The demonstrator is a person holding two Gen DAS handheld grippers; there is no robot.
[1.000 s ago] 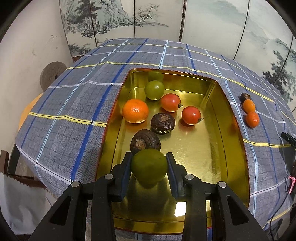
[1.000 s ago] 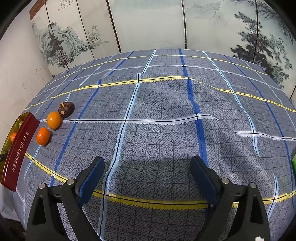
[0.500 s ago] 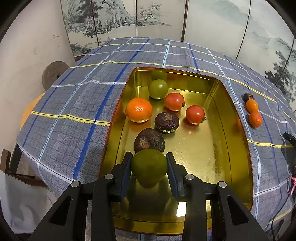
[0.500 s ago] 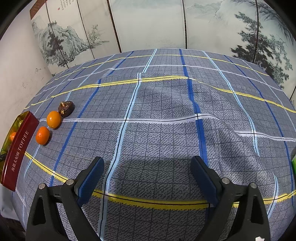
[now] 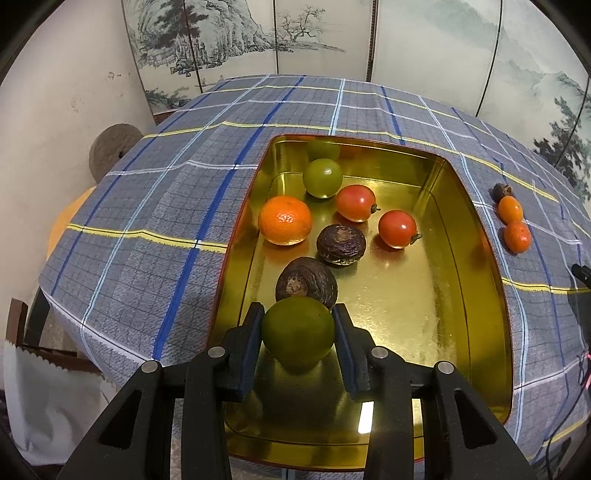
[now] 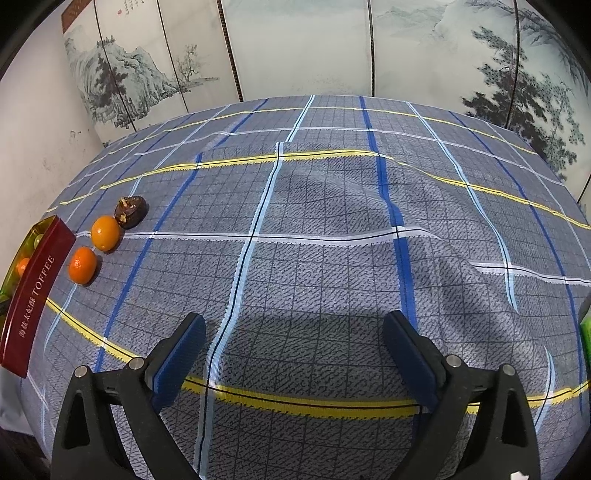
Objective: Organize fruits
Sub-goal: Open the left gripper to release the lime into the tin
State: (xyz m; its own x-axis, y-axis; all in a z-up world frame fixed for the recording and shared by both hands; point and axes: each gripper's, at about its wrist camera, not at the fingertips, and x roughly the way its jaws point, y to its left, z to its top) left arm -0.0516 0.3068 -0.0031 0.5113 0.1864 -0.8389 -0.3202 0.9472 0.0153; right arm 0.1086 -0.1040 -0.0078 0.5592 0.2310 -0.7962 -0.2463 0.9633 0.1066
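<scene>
Left wrist view showed the left gripper (image 5: 297, 341) low over the near end of a gold tin (image 5: 476, 266), its blue pads (image 5: 251, 347) pinching a green fruit (image 5: 297, 338) from both sides. A wrinkled dark fruit (image 5: 306, 283) sat just beyond and touched or nearly touched the held fruit, crowding the space ahead of the fingers. Farther in the tin lay a second dark fruit (image 5: 341, 244), a mandarin (image 5: 284, 220), two red tomatoes (image 5: 355, 202) (image 5: 397, 229) and a smaller green fruit (image 5: 322, 178) near the far wall, where a dim green reflection made the count hard to read. The tin's near floor was hidden behind the gripper body. On the plaid tablecloth (image 5: 155, 206) to the right of the tin, three small fruits stood in a row: a dark one (image 5: 502, 191), then two orange ones (image 5: 510, 209) (image 5: 517, 236), each just beside the next. A painted folding screen (image 5: 332, 33) closed the background, and a round brown disc (image 5: 112, 146) leaned at the wall on the left. Right wrist view showed the right gripper (image 6: 293, 354) with its fingers spread wide above bare cloth, nothing between them. The tin's red side, lettered TOFFEE, was cut off at the left edge, most of its contents concealed. A bright green object (image 6: 585, 339) at the right edge was too cropped to identify.
</scene>
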